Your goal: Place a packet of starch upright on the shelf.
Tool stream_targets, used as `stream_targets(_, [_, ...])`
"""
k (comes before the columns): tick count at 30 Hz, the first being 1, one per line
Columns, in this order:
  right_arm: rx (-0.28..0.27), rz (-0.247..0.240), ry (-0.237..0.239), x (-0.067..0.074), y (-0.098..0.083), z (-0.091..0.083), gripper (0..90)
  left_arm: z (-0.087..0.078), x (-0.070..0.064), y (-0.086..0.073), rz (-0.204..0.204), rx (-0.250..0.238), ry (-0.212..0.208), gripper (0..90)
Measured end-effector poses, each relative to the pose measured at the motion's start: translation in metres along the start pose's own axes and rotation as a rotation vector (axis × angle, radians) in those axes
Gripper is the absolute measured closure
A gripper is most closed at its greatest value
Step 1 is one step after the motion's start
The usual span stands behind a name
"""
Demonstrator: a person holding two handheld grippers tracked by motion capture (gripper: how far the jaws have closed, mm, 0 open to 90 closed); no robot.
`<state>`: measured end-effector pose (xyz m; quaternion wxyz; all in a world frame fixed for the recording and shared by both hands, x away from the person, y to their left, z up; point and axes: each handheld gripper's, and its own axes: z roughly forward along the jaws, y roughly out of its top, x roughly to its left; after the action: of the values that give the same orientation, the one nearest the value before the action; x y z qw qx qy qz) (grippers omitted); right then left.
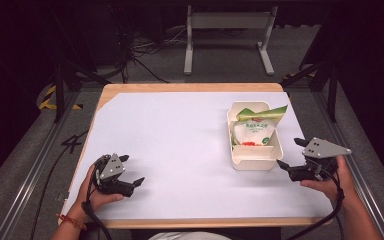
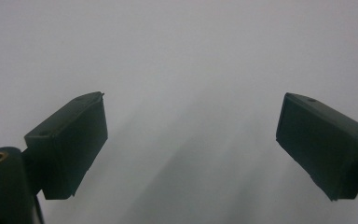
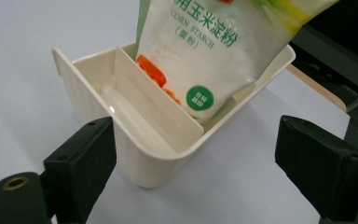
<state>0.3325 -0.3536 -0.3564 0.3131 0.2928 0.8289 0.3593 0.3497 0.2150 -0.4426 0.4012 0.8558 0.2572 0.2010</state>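
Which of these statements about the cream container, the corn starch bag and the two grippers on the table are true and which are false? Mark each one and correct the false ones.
1. The corn starch bag stands in the larger compartment of the cream container. True.
2. The narrow compartment of the container holds a spoon. False: it shows nothing inside.
3. The right gripper is shut on the bag. False: its jaws stand open beside the container, apart from it.
4. The left gripper is open over bare white tabletop. True.
5. The container sits at the table's left side. False: it sits at the right, near the right gripper.
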Motion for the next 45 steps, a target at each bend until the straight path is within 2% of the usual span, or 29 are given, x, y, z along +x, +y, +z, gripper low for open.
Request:
stream_targets(4, [0.02, -0.013, -0.021, 0.002, -0.01, 0.001, 11.9, 0.0, 0.0, 0.0, 0.002, 0.002, -0.001, 9.6])
stream_targets(13, [0.045, 0.007, -0.022, 0.004, -0.028, 0.003, 11.3, 0.001, 0.0, 0.0, -0.001, 0.006, -0.002, 9.6])
stream_targets(19, [0.032, 0.004, -0.05, 0.008, -0.042, 0.006, 11.3, 0.001, 0.0, 0.0, -0.002, 0.008, -0.004, 9.5])
stream_targets(25, [0.058, 0.042, -0.073, 0.008, -0.059, 0.011, 11.5, 0.001, -0.002, 0.0, 0.006, 0.008, -0.012, 9.3])
stream_targets(30, [0.06, 0.083, -0.096, 0.008, -0.073, 0.014, 11.5, 0.001, -0.002, 0.0, 0.007, 0.003, -0.013, 9.3])
stream_targets(33, [0.055, 0.09, -0.111, 0.007, -0.078, 0.014, 11.4, 0.001, -0.003, 0.0, 0.006, 0.006, -0.014, 9.3])
stream_targets(34, [0.055, 0.09, -0.111, 0.007, -0.078, 0.014, 11.4, 0.001, -0.003, 0.0, 0.006, 0.006, -0.014, 9.3])
stream_targets(36, [0.043, 0.122, -0.104, 0.006, -0.084, 0.013, 11.4, 0.001, -0.003, 0.0, 0.006, 0.005, -0.014, 9.2])
stream_targets(45, [0.024, 0.167, -0.091, 0.009, -0.097, 0.012, 11.4, 0.0, -0.002, -0.001, 0.008, 0.0, -0.016, 9.2])
